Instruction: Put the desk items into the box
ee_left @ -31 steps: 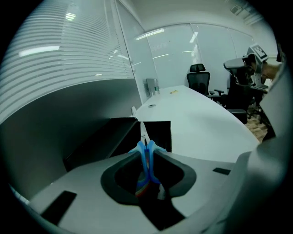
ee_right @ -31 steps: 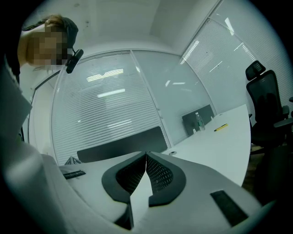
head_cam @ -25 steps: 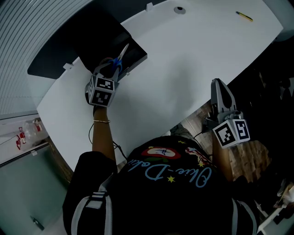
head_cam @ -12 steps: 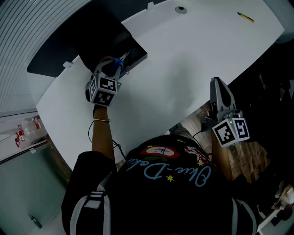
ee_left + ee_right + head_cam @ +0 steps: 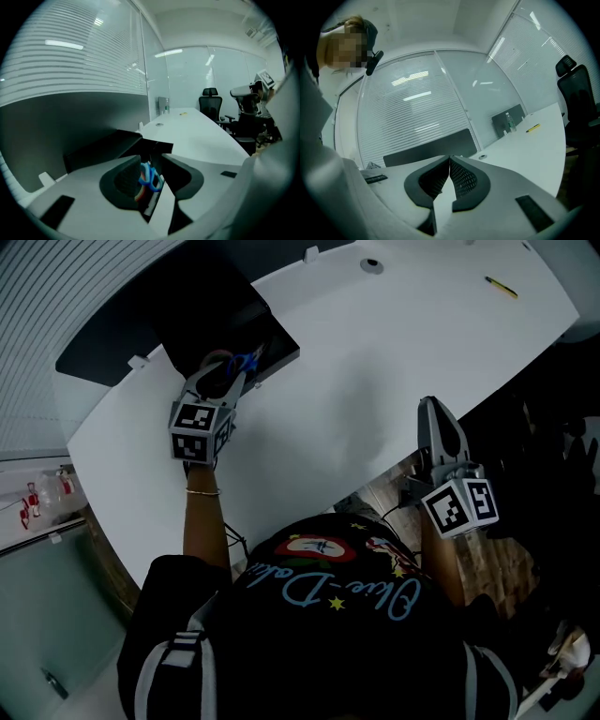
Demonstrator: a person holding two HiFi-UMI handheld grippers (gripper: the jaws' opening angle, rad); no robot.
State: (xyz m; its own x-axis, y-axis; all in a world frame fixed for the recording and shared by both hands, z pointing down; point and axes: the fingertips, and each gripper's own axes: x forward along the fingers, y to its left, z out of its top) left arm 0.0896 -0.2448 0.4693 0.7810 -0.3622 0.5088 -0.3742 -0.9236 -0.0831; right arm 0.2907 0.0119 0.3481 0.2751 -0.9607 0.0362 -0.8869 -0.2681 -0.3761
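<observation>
Left gripper [image 5: 152, 159] jaws have just been opening over the black box [image 5: 202, 315]. The blue-handled scissors [image 5: 150, 177] lie released between them, seemingly inside the box (that item likely done). Right gripper [image 5: 449, 164] is clenched and empty; a yellow pen [image 5: 500, 287] waits on the bench [image 5: 375, 381].

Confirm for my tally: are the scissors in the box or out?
In, it seems: the scissors lie inside the box, beyond the left tongs, which have just been opening and hold nothing.
</observation>
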